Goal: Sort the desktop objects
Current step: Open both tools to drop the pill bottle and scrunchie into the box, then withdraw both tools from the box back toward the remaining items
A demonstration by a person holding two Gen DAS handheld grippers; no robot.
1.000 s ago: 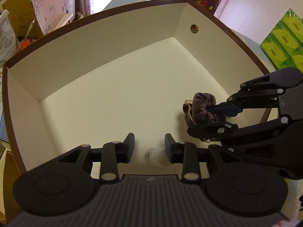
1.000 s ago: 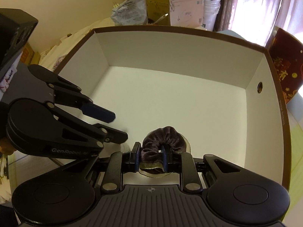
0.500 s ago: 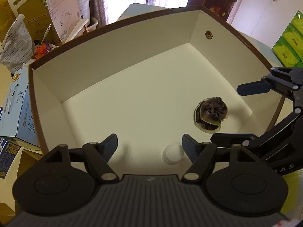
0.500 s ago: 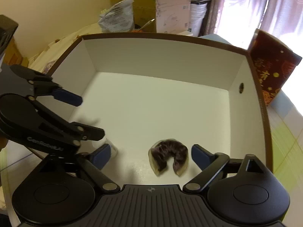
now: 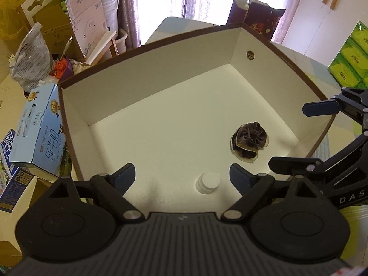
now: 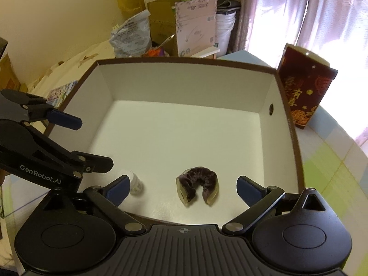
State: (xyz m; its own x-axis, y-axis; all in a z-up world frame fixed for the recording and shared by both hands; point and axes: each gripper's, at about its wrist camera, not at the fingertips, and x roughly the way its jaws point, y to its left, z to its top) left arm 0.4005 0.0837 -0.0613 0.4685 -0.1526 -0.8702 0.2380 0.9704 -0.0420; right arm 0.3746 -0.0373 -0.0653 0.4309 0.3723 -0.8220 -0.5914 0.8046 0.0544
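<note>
Both claws spread wide, nothing between the fingers of either.

Left gripper [image 5: 181, 174]: jaws fully apart, blue pads clear of everything. It hangs over the near edge of the box [image 5: 147, 46]. The small white bottle [image 5: 208, 182] lies on the box floor between its fingers, nearer the right pad, not touched by either.

Right gripper [image 6: 182, 187]: same state, jaws wide, holding nothing. The dark scrunchie [image 6: 198, 188] lies on the box floor between its fingertips, roughly centred, with clear gaps on both sides. No contact.

Counts:
- 1 box, white inside, brown rim, open top
- 1 scrunchie, dark brown velvet with a pale sheer edge
- 1 small white bottle, on its side as far as I can tell, cap towards the left wrist camera
- 2 grippers, both open

In the left wrist view the scrunchie [image 5: 249, 141] sits ahead and to the right of the left gripper, near the box's right wall, well apart from the bottle. The right gripper [image 5: 296, 138] shows at the right, over the box's right rim.

In the right wrist view the bottle [image 6: 135, 184] sits just beside the right gripper's left pad, partly hidden behind it. The left gripper [image 6: 92, 142] reaches in from the left above the box's left wall.

Outside the box: dark red gift bag [image 6: 306, 92] beyond the right wall, blue milk carton [image 5: 39, 133] to the left.
</note>
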